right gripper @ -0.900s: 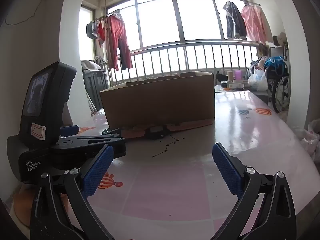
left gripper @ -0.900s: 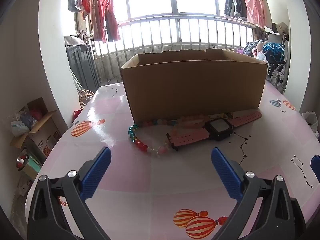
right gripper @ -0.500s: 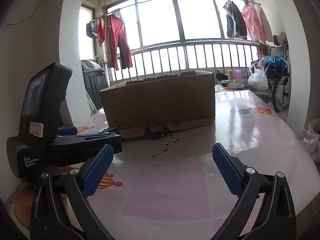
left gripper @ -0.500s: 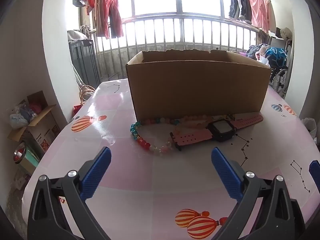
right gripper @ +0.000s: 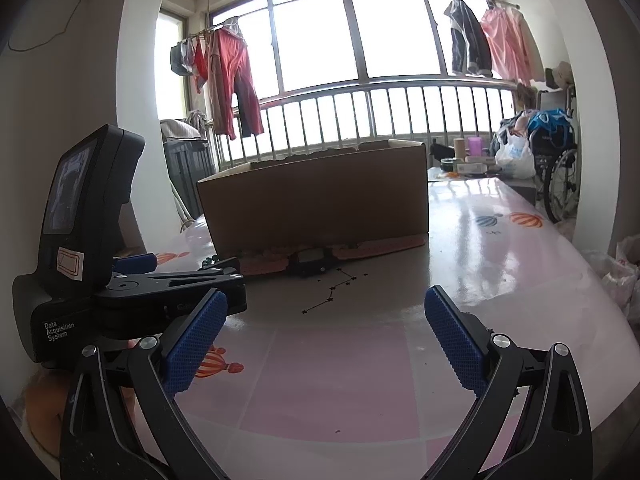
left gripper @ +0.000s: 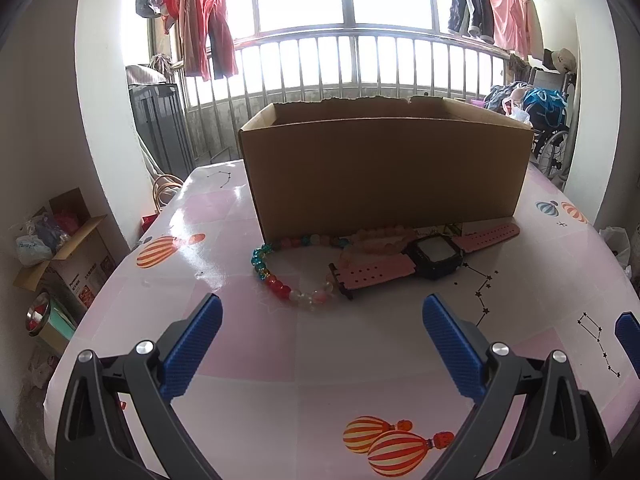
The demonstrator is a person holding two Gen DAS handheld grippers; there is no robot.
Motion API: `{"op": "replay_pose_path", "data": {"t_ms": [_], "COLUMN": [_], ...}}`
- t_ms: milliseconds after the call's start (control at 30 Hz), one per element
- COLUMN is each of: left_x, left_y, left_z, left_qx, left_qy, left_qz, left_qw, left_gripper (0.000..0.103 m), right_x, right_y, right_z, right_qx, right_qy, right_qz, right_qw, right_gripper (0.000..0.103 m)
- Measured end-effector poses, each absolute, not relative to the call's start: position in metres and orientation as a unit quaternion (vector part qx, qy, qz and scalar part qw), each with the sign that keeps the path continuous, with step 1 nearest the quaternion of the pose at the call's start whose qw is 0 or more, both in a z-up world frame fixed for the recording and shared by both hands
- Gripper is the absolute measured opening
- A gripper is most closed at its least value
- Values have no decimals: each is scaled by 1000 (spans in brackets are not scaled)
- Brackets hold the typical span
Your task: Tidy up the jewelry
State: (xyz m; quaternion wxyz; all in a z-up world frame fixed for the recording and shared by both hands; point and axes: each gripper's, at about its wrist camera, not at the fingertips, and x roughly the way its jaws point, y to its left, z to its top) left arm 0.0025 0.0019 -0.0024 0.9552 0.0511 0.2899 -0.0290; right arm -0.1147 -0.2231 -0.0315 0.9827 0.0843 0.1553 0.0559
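Observation:
A multicoloured bead bracelet (left gripper: pixel 276 276) lies on the pink table (left gripper: pixel 256 344) in front of an open cardboard box (left gripper: pixel 384 172). A peach bead bracelet (left gripper: pixel 380 240) and a pink-strapped watch (left gripper: pixel 434 256) with a black face lie beside it, against the box. My left gripper (left gripper: pixel 322 320) is open, its blue pads wide apart, a short way before the beads with nothing between them. My right gripper (right gripper: pixel 326 318) is open too and empty, farther back. In the right wrist view the watch (right gripper: pixel 312 258) lies by the box (right gripper: pixel 316 200), and the left gripper's body (right gripper: pixel 120 280) fills the left side.
The table carries balloon and constellation prints. Small bottles and a white bag (right gripper: pixel 514 156) sit at its far end, with a wheelchair (right gripper: pixel 560 184) behind. On the floor at left are a cardboard carton (left gripper: pixel 60 248) and a metal bowl (left gripper: pixel 38 314). Clothes hang at the window.
The left gripper has tilted and shifted a little, so the box and jewelry sit slightly lower and more to the right in its view. The right gripper has barely moved.

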Motion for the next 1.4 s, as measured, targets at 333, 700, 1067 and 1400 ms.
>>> {"op": "replay_pose_path", "data": {"t_ms": [333, 700, 1067, 1400], "left_x": [2, 1, 1, 1], "left_y": [1, 2, 2, 2], "left_z": [-2, -2, -2, -2], "left_qx": [52, 51, 51, 51], "left_qy": [289, 288, 288, 288], "left_qz": [-31, -33, -33, -33], "left_qw": [955, 956, 956, 956], "left_gripper": [98, 98, 98, 98], "right_x": [-115, -116, -116, -116], "right_y": [-225, -225, -226, -226], "right_z": [-33, -33, -33, -33], "right_qx": [86, 84, 83, 82], "right_qy": [156, 155, 154, 154], "right_qz": [56, 53, 52, 51], "right_qw": [982, 983, 983, 983], "right_gripper": [95, 95, 95, 95]}}
